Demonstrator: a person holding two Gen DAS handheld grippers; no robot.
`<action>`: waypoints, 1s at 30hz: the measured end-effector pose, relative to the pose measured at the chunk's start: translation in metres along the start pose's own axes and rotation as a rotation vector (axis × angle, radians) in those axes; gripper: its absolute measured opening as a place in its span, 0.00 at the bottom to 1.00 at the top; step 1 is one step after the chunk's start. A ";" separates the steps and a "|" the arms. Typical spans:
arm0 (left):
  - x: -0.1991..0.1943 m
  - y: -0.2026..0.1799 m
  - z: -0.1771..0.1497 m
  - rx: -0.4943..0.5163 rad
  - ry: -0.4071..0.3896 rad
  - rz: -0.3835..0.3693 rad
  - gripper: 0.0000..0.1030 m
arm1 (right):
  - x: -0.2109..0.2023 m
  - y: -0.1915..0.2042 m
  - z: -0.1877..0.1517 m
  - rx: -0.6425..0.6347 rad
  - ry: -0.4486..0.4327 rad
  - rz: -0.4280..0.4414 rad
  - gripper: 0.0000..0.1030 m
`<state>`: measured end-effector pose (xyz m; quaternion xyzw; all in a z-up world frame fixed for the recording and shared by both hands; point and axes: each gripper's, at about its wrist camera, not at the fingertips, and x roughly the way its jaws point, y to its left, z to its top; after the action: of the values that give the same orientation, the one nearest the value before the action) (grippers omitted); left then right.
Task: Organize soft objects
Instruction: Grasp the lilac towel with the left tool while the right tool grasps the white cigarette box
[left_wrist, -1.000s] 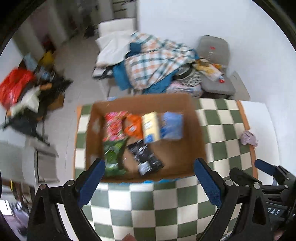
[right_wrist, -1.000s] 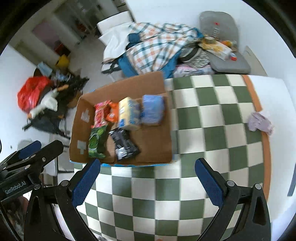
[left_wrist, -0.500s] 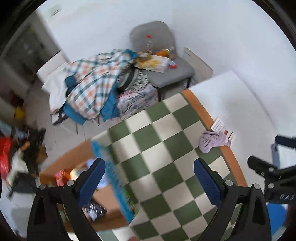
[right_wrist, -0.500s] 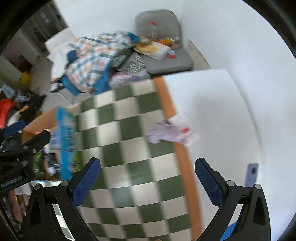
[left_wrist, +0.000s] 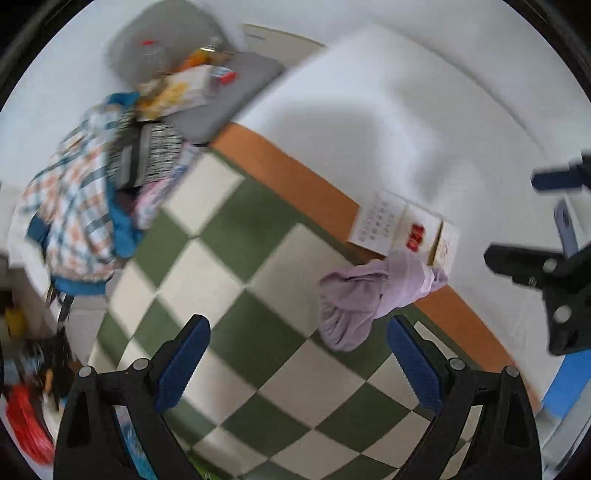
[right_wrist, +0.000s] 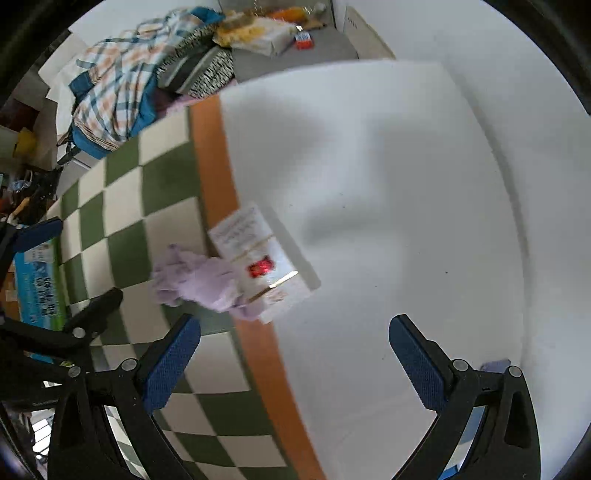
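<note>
- Looks like the approach step: the left gripper (left_wrist: 297, 363), blue-padded fingers spread wide and holding nothing, points at the crumpled lilac cloth (left_wrist: 360, 299) sitting right of centre on the green-and-white checkered mat (left_wrist: 236, 266), partly draped over a white card box (left_wrist: 402, 230).
- Next move probably needs a drop straight over the cloth, avoiding the box.
- The right gripper (right_wrist: 293, 363) is spread too, empty, low over the white tabletop (right_wrist: 388, 166), with the cloth to its left.

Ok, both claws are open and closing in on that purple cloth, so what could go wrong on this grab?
1. The purple cloth drapes onto the white paper card beside it, so a pinch there may lift both.
2. It sits on the orange border of the checkered mat, and pressing down could snag the mat.
3. The left claw and right claw are converging and may collide.
</note>
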<state>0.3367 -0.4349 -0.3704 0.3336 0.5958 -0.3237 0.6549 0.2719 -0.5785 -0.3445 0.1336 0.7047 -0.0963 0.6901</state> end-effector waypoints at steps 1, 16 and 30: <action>0.012 -0.007 0.004 0.045 0.014 0.001 0.95 | 0.009 -0.005 0.002 -0.004 0.014 0.003 1.00; 0.065 -0.057 0.012 0.242 0.119 -0.090 0.49 | 0.072 -0.036 0.013 -0.068 0.132 0.032 1.00; 0.062 0.024 -0.051 -0.188 0.148 -0.175 0.40 | 0.102 0.023 0.050 -0.267 0.188 0.002 1.00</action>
<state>0.3325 -0.3813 -0.4340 0.2408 0.6968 -0.2969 0.6069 0.3258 -0.5668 -0.4469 0.0498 0.7727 0.0117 0.6327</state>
